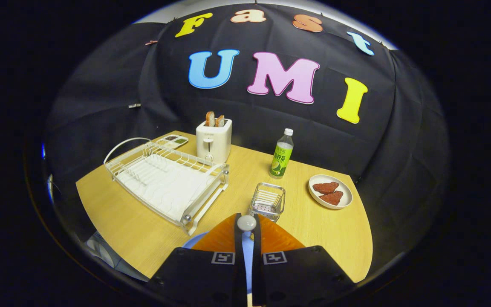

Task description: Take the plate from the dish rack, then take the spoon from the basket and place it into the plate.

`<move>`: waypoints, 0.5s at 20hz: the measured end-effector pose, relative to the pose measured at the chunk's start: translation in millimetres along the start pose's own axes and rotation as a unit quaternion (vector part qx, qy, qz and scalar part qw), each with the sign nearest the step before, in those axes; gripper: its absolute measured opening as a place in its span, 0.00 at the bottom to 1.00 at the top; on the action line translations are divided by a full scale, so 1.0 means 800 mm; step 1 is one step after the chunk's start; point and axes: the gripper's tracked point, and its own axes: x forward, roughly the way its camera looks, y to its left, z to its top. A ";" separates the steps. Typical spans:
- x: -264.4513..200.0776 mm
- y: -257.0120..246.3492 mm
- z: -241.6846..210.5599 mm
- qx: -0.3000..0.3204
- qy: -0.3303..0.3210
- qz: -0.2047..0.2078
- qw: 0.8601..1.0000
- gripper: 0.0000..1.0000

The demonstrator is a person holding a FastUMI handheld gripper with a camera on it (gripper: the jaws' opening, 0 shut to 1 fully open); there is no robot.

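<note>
Your claw [246, 256] is nearly closed, its two orange fingers [220, 238] pinching a spoon [246, 223] between them. The spoon's pale round end pokes out at the fingertips, and its long axis runs back toward you along the narrow gap; you can't make out the rest of it. Under the fingers lies the plate [194, 240], a blue edge showing on the left and a strip of blue through the gap, so the spoon sits above the plate; whether they touch you cannot tell.

Just beyond the tips stands the basket [267, 201], a small wire one, upright, a little to the right. Left of it and further off is the white dish rack [166, 181], laid at an angle across the table [326, 226], its near corner close to your left finger. Behind the rack stands a toaster [214, 140] with two slices up, and a small tray [172, 141] to its left. A bottle [281, 154] stands beyond the basket, and on the right a dish [330, 191] with two red-brown pieces sits well apart.
</note>
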 end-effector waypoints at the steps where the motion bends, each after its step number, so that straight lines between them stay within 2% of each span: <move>1: 0.003 0.006 -0.012 -0.008 0.005 0.002 1.000 0.09; 6: 0.011 0.034 -0.057 -0.012 0.036 0.022 0.999 0.11; 10: 0.011 0.037 -0.057 -0.014 0.031 0.021 0.999 0.13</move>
